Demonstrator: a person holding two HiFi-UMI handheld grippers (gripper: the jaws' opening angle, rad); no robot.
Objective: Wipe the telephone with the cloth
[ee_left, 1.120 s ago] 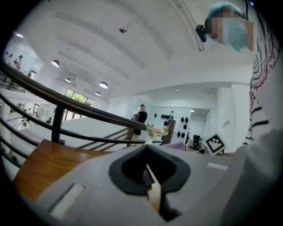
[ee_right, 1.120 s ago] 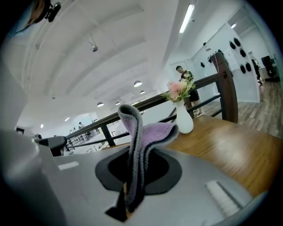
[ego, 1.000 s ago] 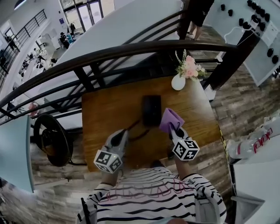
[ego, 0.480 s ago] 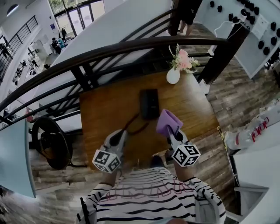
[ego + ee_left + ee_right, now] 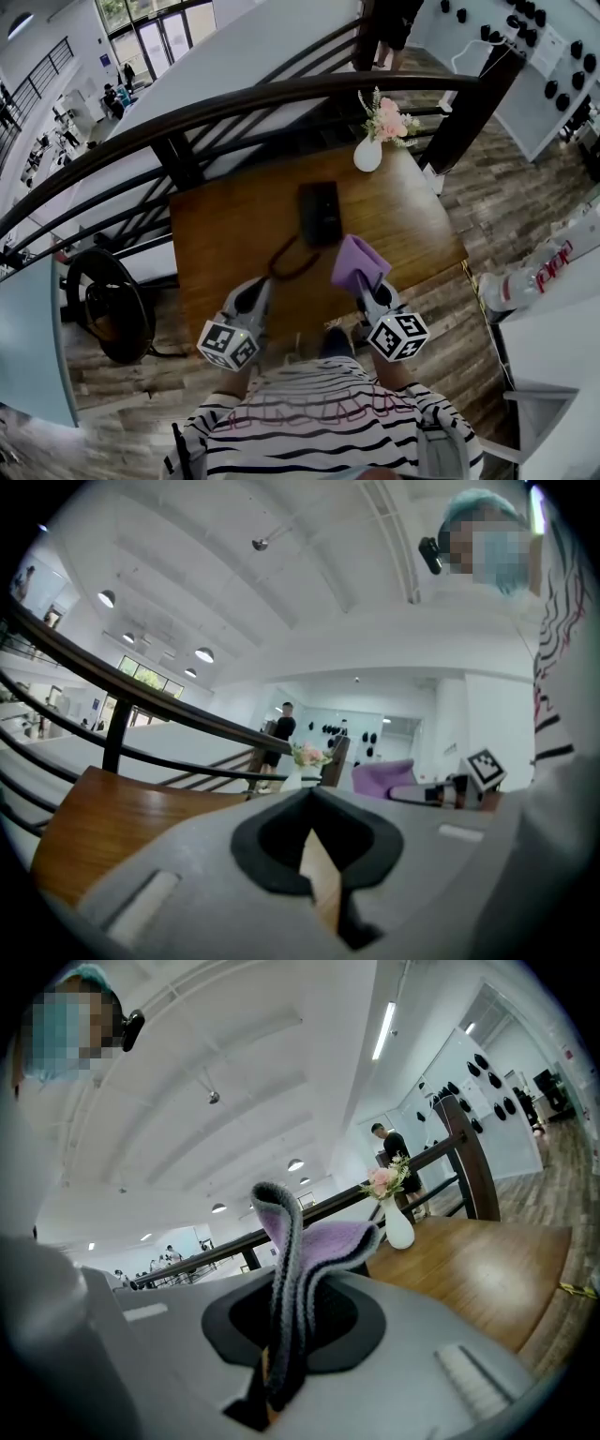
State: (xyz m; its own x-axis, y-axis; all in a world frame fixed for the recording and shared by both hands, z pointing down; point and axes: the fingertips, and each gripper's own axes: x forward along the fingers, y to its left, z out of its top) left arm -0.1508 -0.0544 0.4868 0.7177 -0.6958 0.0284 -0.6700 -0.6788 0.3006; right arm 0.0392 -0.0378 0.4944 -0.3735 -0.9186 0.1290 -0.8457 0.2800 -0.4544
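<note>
The left gripper (image 5: 255, 289) hung over the desk (image 5: 216, 234), its jaws together and empty. The telephone (image 5: 320, 212) lay ahead, to its right. The right gripper (image 5: 370, 286) pinched the cloth (image 5: 358, 262) near the telephone.

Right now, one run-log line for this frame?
phase=pre-wipe | right gripper shut on cloth | cloth beside telephone near corner, contact unclear | left gripper shut, empty, over table
</note>
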